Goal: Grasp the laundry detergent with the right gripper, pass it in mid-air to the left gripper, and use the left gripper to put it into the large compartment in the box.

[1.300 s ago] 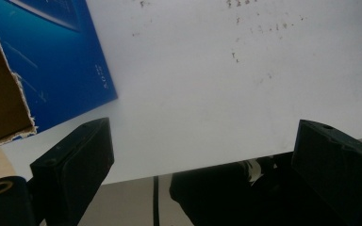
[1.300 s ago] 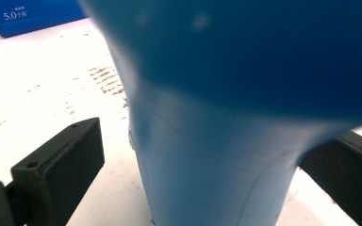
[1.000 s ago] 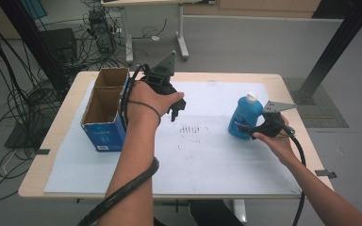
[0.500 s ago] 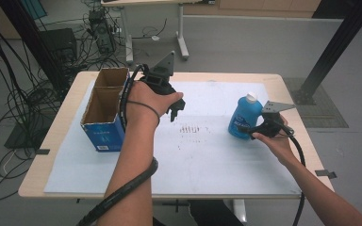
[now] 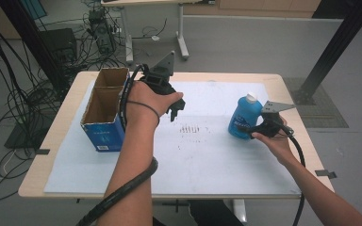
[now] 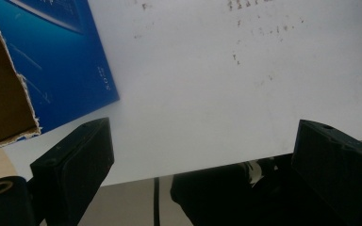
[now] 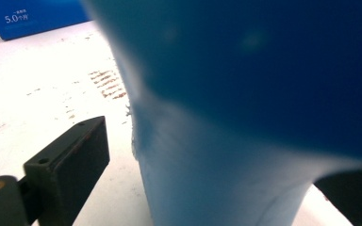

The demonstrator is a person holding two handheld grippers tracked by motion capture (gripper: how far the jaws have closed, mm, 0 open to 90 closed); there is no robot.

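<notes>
A blue bottle (image 5: 245, 117) with a white cap stands upright on the white sheet (image 5: 202, 155) at the right. My right gripper (image 5: 257, 129) reaches it from the right, level with its lower body. In the right gripper view the bottle (image 7: 245, 94) stands between the jaws, which have just been closing. The left fingertip (image 7: 75, 150) is still apart from the bottle's wall. My left gripper (image 5: 175, 112) hovers over the sheet to the right of an open cardboard box (image 5: 104, 106) and points down. In the left gripper view its jaws stand open (image 6: 202, 136) with nothing between them.
The box (image 6: 56, 61) has blue sides, two brown compartments and a torn rim. Small dark marks (image 5: 193, 129) dot the middle of the sheet. The wooden table (image 5: 66, 108) shows around the sheet. Cables and desk legs lie on the floor beyond.
</notes>
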